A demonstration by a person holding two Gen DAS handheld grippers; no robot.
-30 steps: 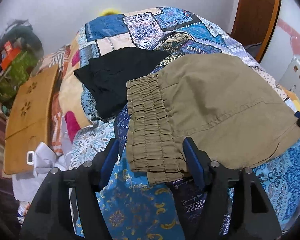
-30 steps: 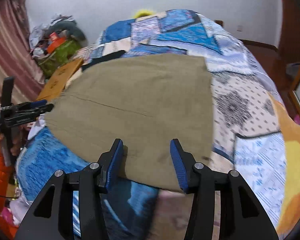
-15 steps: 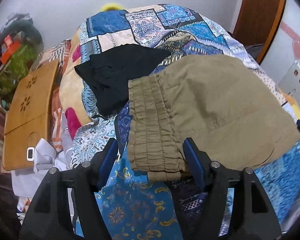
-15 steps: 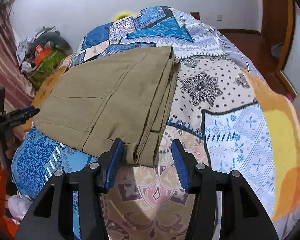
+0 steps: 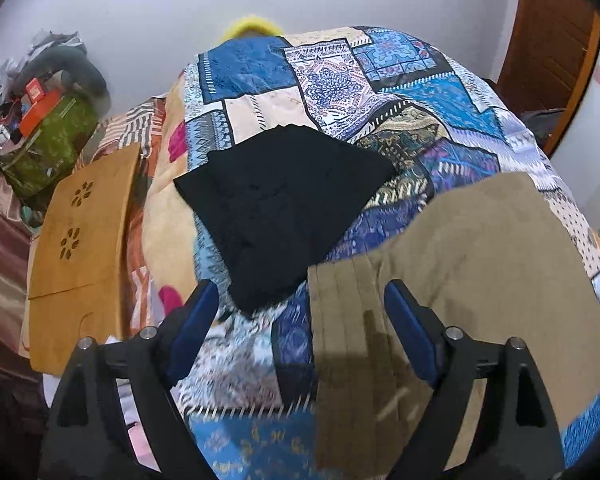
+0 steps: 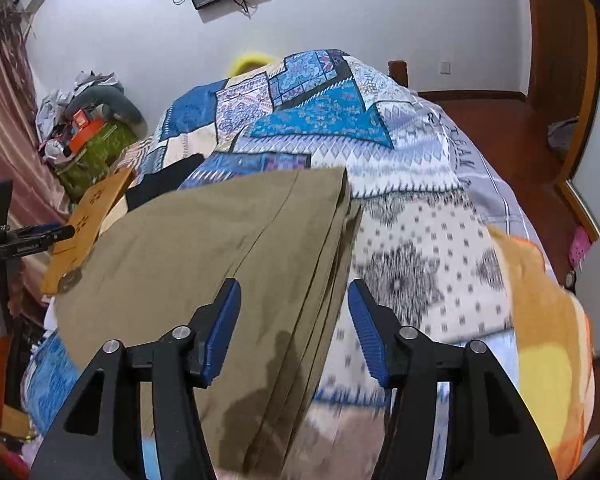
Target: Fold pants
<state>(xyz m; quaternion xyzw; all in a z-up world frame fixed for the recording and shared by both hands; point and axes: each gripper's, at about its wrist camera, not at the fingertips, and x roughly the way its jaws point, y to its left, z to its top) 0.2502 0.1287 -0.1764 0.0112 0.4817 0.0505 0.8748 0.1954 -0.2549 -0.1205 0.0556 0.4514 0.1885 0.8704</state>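
Note:
Olive-khaki pants (image 5: pixel 472 264) lie folded flat on the patchwork bedspread (image 5: pixel 340 80). In the left wrist view their gathered waistband end lies between the blue pads of my left gripper (image 5: pixel 300 320), which is open and empty over the pants' left edge. In the right wrist view the pants (image 6: pixel 204 248) show their stacked folded edge on the right. My right gripper (image 6: pixel 294 320) is open and empty above that edge. My left gripper also shows in the right wrist view (image 6: pixel 24 236) at the far left.
A folded black garment (image 5: pixel 284 208) lies on the bed just beyond the pants. A wooden lap table (image 5: pixel 80 240) leans at the bed's left side. Clutter and a green bag (image 5: pixel 48 148) sit by the wall. A wooden door (image 5: pixel 548 48) stands at the right.
Both grippers have pulled back and risen. The left one has swung left, so the waistband now sits toward its right finger. The right one has shifted right to the pants' folded edge.

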